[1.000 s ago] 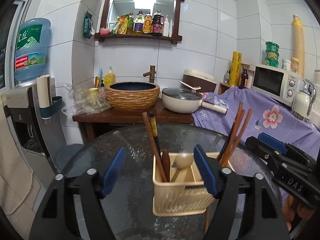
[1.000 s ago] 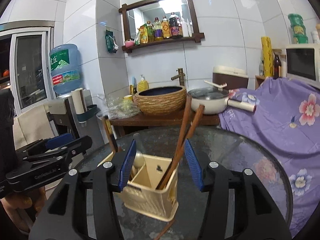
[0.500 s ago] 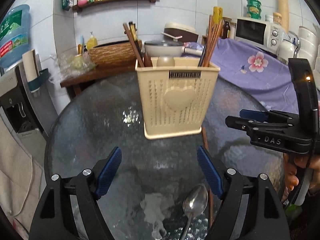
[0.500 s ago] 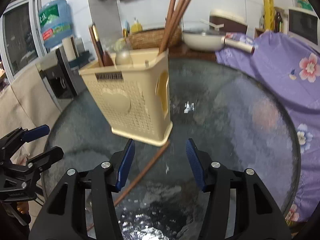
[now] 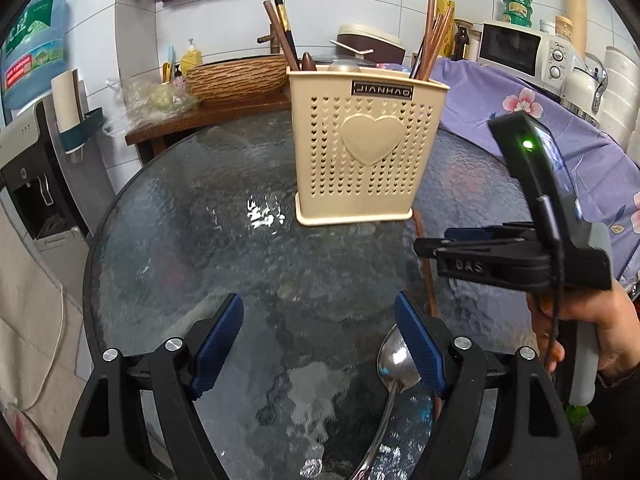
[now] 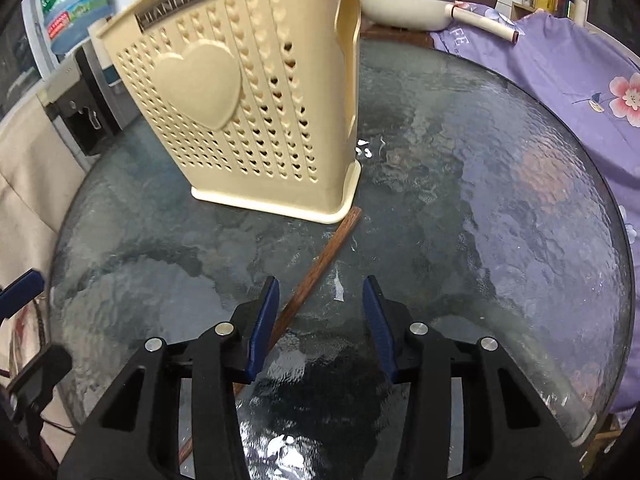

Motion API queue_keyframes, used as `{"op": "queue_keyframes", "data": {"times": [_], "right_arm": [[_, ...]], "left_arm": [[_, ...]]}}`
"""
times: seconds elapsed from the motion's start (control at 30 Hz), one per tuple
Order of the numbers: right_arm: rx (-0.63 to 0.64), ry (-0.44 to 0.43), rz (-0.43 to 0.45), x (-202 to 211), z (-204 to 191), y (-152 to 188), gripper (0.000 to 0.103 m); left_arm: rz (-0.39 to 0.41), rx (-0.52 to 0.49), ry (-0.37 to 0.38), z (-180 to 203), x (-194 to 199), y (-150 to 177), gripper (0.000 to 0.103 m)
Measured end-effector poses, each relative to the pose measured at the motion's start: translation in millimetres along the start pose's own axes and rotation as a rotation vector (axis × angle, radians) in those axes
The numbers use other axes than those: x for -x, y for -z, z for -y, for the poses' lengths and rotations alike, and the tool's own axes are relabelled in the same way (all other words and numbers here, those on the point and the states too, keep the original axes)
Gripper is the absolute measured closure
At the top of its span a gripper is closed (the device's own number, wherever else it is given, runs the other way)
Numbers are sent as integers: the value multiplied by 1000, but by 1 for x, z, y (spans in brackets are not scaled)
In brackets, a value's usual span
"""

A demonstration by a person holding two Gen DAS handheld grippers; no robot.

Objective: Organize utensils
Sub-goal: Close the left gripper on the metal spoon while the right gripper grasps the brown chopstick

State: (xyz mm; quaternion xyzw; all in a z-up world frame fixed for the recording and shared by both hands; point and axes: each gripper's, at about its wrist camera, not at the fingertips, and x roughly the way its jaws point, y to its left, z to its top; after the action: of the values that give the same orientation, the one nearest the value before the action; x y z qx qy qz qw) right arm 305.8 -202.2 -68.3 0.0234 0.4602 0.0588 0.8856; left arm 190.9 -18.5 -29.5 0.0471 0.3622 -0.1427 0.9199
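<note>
A cream perforated utensil holder (image 5: 366,148) (image 6: 248,96) stands on the round glass table (image 5: 200,240) and holds several chopsticks (image 5: 432,38) and spoons. A metal spoon (image 5: 394,368) lies on the glass by the right finger of my left gripper (image 5: 320,340), which is open and empty. A brown chopstick (image 6: 320,268) lies on the table, running from the holder's corner under the left finger of my right gripper (image 6: 320,320). The right jaws are closing with only bare glass between the pads. In the left wrist view the right gripper (image 5: 436,246) hovers at the right, held by a hand (image 5: 580,332).
A wooden counter behind the table carries a woven basin (image 5: 236,78) and a pan (image 6: 404,10). Purple flowered cloth (image 6: 580,80) covers the right side, with a microwave (image 5: 524,50) on it. A water dispenser (image 5: 36,120) stands at the left.
Both grippers have dropped from above the holder toward the tabletop and tilted down. The spoon and the loose chopstick have come into view. The right jaws have narrowed.
</note>
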Motion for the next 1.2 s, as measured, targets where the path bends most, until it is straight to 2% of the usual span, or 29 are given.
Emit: {"op": "queue_keyframes", "data": {"times": [0.1,0.17,0.33,0.53,0.83,1.2], "right_arm": [[26,38,2,-2,-5,0,63],[46,50,4,-2,-10,0,70],[74,31,-2,2,-12,4,84],[91,-1,-16,11,-3,11,91],[80,-23,-28,19,16,16,91],[89,-25,-29,21,21,20,91]], "left_arm": [[-12,-11,5,1,0,5,27],[-19,-27,12,4,1,8,27],[-38,-64,42,15,0,16,27],[-65,-112,73,28,-4,26,27],[-105,-166,103,42,-17,30,27],[-151,-186,117,47,-40,20,30]]}}
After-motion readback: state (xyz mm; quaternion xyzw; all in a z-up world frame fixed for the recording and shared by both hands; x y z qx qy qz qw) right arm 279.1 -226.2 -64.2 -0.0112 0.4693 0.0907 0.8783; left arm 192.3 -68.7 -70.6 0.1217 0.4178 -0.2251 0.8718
